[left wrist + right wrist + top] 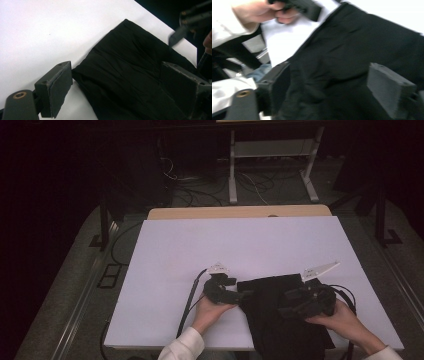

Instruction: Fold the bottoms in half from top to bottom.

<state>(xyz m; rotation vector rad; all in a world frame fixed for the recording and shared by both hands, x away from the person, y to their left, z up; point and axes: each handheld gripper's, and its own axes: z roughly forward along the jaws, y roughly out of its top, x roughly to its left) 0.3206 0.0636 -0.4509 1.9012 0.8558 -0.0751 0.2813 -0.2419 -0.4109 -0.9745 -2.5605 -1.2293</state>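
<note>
A: The right gripper first. How do its jaws stand?

B: Wide apart. In the right gripper view the two black padded jaws rise with a broad gap between them, and the black cloth lies behind that gap. The pads press on nothing that I can see.

A: And the left gripper?

B: Also spread wide. In the left gripper view one pad sits over the white surface just beside the cloth's edge, the other over the cloth itself. Whether that pad touches the fabric I cannot tell. Neither gripper holds anything.

A: Where does the cloth lie?

B: On the near part of the table, between the two hands, and its lower end hangs over the near edge in the high view. The left hand is at its left border, the right hand at its right.

A: What is it like?

B: Matt black fabric, folded flat into a rough rectangle, with soft creases across the top and a rounded fold along one side.

A: And the surface?

B: A smooth white sheet covers the table, with a strip of pale wood showing at the far edge. Beyond it the room is dim: a grey floor, loose cables and the white legs of a stand.
</note>
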